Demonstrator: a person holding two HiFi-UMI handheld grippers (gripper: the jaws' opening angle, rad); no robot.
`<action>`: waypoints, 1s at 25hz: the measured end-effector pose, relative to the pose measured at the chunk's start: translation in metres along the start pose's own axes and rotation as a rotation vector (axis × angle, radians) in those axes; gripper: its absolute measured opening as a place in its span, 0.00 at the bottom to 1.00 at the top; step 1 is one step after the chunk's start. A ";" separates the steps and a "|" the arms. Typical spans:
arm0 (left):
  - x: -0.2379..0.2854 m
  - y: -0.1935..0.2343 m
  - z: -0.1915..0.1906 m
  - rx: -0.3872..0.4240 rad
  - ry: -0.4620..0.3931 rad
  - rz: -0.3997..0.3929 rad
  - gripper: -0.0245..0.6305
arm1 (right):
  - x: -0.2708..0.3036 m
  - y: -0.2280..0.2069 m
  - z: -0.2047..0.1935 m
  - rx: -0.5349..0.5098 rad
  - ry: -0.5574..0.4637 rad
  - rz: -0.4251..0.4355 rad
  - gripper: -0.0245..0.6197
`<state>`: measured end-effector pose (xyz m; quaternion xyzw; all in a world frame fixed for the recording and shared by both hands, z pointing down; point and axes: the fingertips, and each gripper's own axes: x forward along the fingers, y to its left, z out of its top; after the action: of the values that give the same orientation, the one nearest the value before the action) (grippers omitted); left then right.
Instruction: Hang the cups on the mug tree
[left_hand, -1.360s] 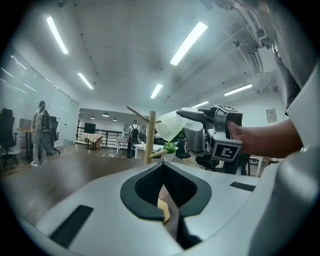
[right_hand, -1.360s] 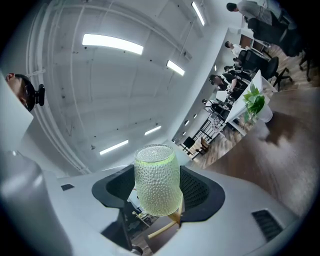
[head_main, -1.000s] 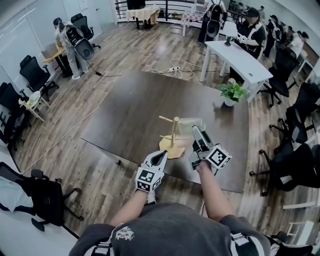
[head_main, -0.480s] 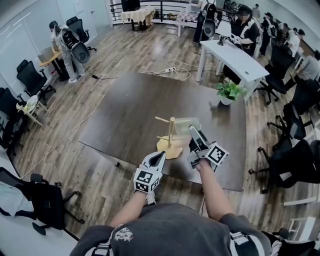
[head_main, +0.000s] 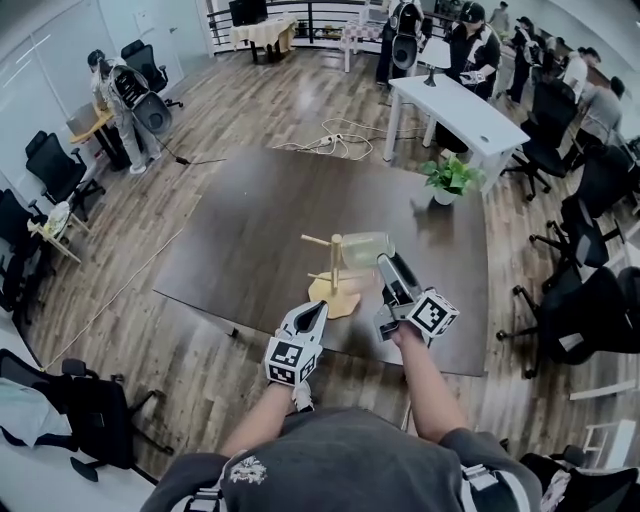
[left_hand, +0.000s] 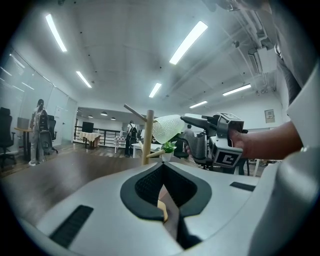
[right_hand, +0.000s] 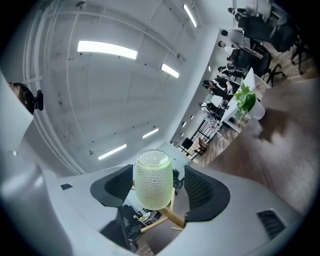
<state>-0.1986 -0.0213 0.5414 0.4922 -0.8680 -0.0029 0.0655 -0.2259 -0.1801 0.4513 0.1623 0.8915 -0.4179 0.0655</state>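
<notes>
On the dark table (head_main: 250, 225), the wooden mug tree (head_main: 335, 265) stands near the front edge. 1 pale green dimpled cup (right_hand: 152, 180) sits over its upper right peg, with the peg running into its mouth and its closed bottom pointing up and away from the post. The right gripper (head_main: 390, 265) is level with that cup. Its 2 jaws have just been opening and now stand wide apart with the cup between them. A clear gap shows at one pad, so they are not clamped on the cup. The left gripper (head_main: 320, 310) hovers low just in front of the tree's base, with its jaws drawn together and nothing between them. A potted plant (head_main: 447, 178) stands at the table's far right corner, well apart from the tree.
</notes>
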 end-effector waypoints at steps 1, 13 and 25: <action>0.001 -0.003 0.000 0.001 0.001 -0.008 0.05 | -0.005 -0.001 0.000 -0.022 0.004 -0.014 0.54; 0.028 -0.068 -0.008 0.003 0.027 -0.189 0.05 | -0.074 -0.013 -0.012 -0.361 0.123 -0.196 0.50; 0.049 -0.119 -0.007 0.001 0.025 -0.320 0.05 | -0.149 -0.003 -0.010 -0.740 0.168 -0.438 0.09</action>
<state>-0.1207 -0.1240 0.5459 0.6242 -0.7777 -0.0065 0.0748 -0.0872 -0.2091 0.4978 -0.0316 0.9967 -0.0599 -0.0440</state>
